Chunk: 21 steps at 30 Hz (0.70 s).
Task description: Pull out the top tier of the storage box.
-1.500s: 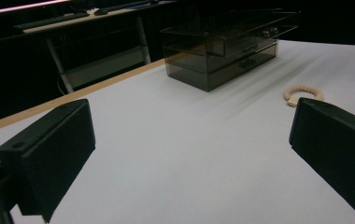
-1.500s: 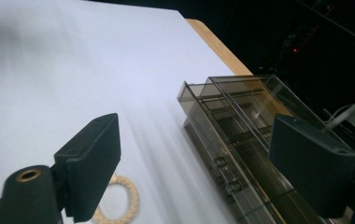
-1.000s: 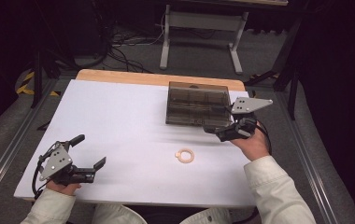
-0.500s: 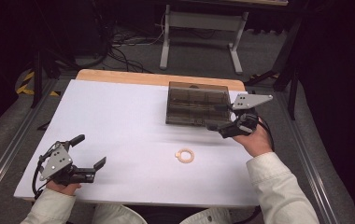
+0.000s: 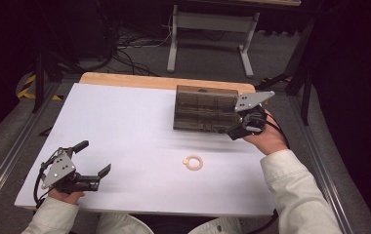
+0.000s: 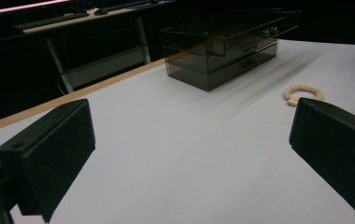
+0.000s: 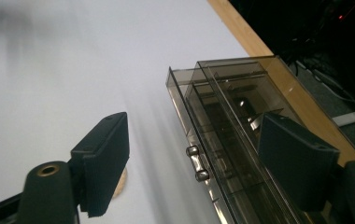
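A smoked clear drawer box (image 5: pixel 205 108) stands at the table's far right; it also rises far off in the left gripper view (image 6: pixel 227 42). My right gripper (image 5: pixel 239 129) hovers at the box's front right corner. In the right gripper view its jaws are open on either side of the two small drawer knobs (image 7: pixel 197 163) without touching them, and they have just been closing a little. The top drawer (image 7: pixel 241 116) sticks out slightly. A tan ring (image 5: pixel 193 162) lies flat on the table in front of the box. My left gripper (image 5: pixel 93 158) rests open near the front left corner.
The white table top (image 5: pixel 125 126) has a wooden strip (image 5: pixel 164 82) along its far edge. Metal rails run down both sides. Beyond the table stand a white frame (image 5: pixel 208 29) and floor cables. The ring (image 6: pixel 303 92) lies just past the left gripper's right jaw.
My right gripper has crept slightly farther along the box's front right corner. The left gripper, the ring and the box have not moved.
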{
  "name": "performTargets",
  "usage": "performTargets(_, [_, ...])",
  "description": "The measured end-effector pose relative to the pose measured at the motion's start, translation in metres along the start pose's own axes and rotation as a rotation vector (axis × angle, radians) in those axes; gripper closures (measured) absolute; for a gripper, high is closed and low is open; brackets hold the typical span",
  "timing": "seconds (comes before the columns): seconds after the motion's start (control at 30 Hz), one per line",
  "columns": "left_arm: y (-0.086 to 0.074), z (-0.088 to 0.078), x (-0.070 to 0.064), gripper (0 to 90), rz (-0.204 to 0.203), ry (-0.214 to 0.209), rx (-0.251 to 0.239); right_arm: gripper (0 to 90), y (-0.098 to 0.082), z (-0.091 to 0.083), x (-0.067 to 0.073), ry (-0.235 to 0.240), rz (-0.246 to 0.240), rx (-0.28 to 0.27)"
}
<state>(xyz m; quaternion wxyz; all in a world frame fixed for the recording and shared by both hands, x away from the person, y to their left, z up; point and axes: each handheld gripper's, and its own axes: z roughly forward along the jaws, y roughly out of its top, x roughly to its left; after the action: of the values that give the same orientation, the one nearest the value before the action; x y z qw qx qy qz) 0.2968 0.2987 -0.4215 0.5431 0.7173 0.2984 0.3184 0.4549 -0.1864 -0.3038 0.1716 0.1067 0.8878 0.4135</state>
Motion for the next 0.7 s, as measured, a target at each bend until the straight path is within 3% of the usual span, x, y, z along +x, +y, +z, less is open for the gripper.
performTargets(0.1, [0.000, 0.000, 0.000, 1.2, 0.000, 0.002, -0.001, 22.8, 0.001, 0.004, -0.004, -0.006, 0.005, 0.044])
performTargets(0.3, [0.000, 0.000, 0.000, 1.2, 0.001, 0.002, -0.002, 24.1, 0.003, 0.011, -0.008, -0.022, -0.029, 0.089])
performTargets(0.7, [0.000, 0.000, 0.000, 1.2, 0.001, 0.002, -0.002, 25.6, 0.006, 0.019, -0.017, -0.055, -0.052, 0.172])
